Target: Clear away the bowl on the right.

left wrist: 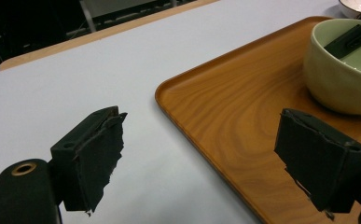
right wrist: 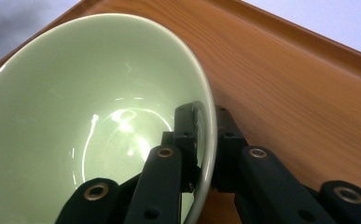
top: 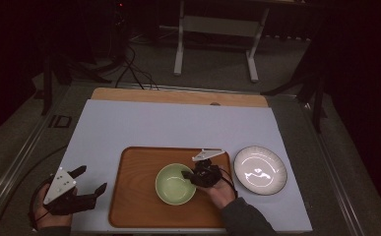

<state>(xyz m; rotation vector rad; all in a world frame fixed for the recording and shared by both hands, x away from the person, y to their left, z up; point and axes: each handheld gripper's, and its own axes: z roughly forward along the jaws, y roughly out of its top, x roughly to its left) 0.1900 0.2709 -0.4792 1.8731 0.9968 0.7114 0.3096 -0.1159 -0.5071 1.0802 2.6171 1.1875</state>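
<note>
One jaw inside, one outside: pale green ceramic bowl (top: 174, 184) is rim-pinched by right gripper (right wrist: 205, 140) at frame centre, suggesting lifting off brown wooden tray (top: 134, 196); left gripper (top: 90, 184), lower left, is held spread, idle.

Left tongs (top: 90, 181) gape wide; right tongs (top: 190, 175) pinched nearly closed.

A dim lab or recording studio is suggested: black cables (top: 131, 69) are trailed over the grey carpeted floor (top: 212, 69) at upper left, a white metal stand frame (top: 217, 29) is seen at top centre, and dark tripod legs (top: 316, 93) at right.
</note>
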